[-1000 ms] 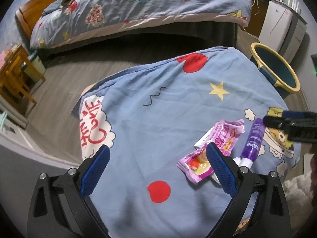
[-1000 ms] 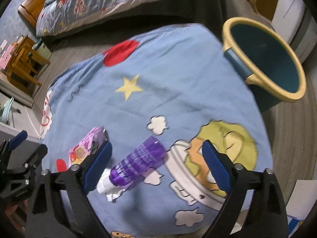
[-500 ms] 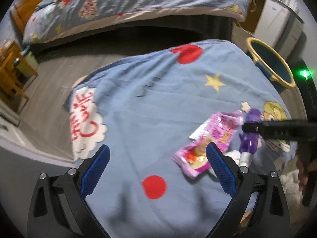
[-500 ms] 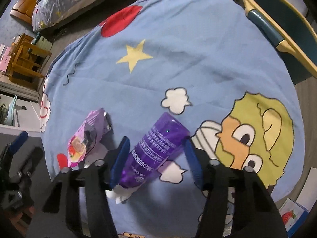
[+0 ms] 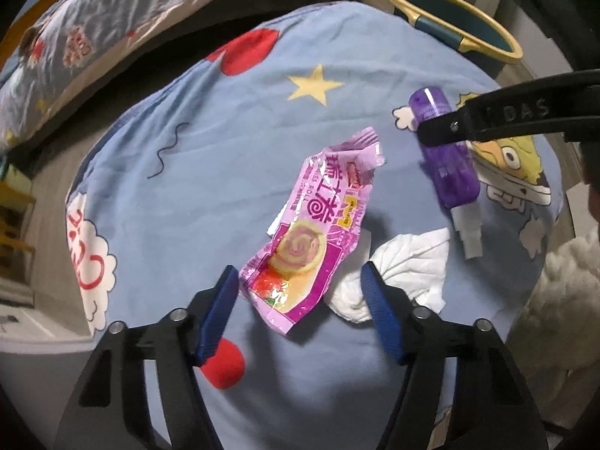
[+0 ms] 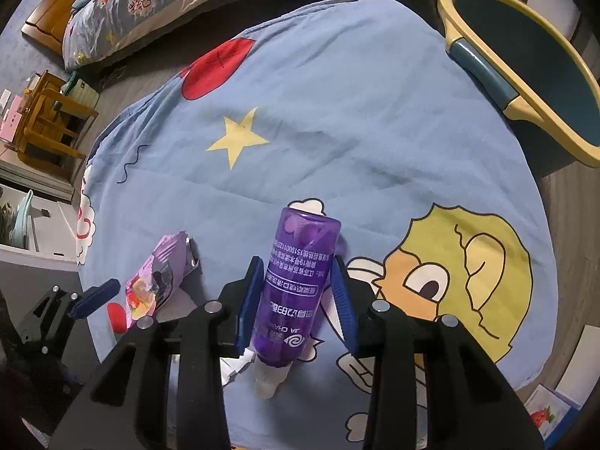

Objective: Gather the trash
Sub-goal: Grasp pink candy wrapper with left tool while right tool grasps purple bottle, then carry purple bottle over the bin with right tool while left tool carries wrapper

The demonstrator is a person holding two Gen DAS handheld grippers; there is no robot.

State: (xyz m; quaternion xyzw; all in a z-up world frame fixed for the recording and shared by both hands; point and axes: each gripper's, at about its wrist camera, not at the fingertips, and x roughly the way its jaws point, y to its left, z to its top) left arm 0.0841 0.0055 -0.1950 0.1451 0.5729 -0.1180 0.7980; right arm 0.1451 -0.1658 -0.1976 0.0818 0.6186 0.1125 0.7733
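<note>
A pink snack wrapper (image 5: 318,225) lies flat on the blue cartoon cloth (image 5: 225,172). My left gripper (image 5: 300,277) hangs just over the wrapper's near end, its jaws closing, with the wrapper between the pads and neither pad pressing on it. A crumpled white tissue (image 5: 408,258) lies beside the right-hand finger. A purple bottle (image 6: 300,273) lies on the cloth with its white cap toward me. My right gripper (image 6: 297,266) straddles it, jaws still closing, both pads against its sides. In the left wrist view a black finger (image 5: 487,120) crosses the bottle (image 5: 450,165).
A teal bin with a yellow rim (image 6: 483,56) stands off the cloth's far right edge, also in the left wrist view (image 5: 468,43). A bed (image 5: 112,18) runs along the back. A wooden chair (image 6: 48,123) stands at the left. The left gripper (image 6: 93,296) shows beside the wrapper (image 6: 157,277).
My left gripper dropped toward the wrapper and its jaws narrowed around it. My right gripper came down over the purple bottle and drew its jaws in onto it.
</note>
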